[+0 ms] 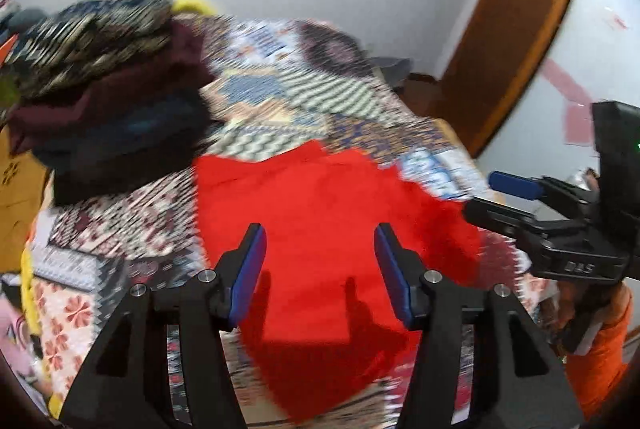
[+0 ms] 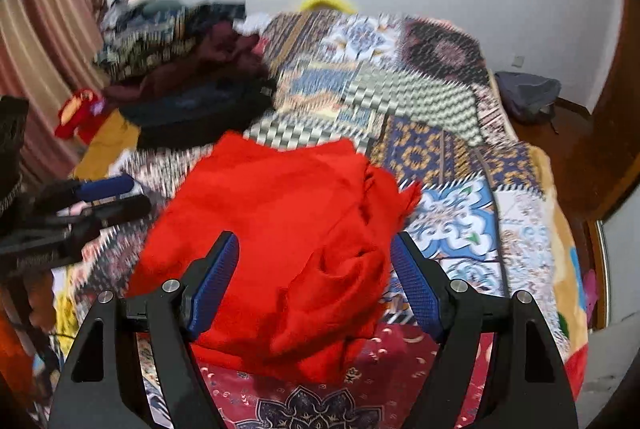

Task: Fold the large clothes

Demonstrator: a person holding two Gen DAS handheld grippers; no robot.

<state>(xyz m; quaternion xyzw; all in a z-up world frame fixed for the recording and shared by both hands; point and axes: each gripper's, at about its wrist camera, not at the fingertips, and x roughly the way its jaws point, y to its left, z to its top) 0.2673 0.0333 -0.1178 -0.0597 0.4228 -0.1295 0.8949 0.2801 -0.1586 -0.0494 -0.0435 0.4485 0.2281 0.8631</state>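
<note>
A large red garment lies loosely folded on a patterned bedspread. In the right wrist view the garment is bunched, with folds toward its right side. My left gripper is open and empty, hovering over the garment's near part. My right gripper is open and empty above the garment's near edge. The right gripper shows at the right of the left wrist view. The left gripper shows at the left of the right wrist view.
A pile of dark and patterned clothes sits on the bed's far left, also in the right wrist view. A wooden door frame stands at right. A grey bag lies on the floor beyond the bed. A curtain hangs at left.
</note>
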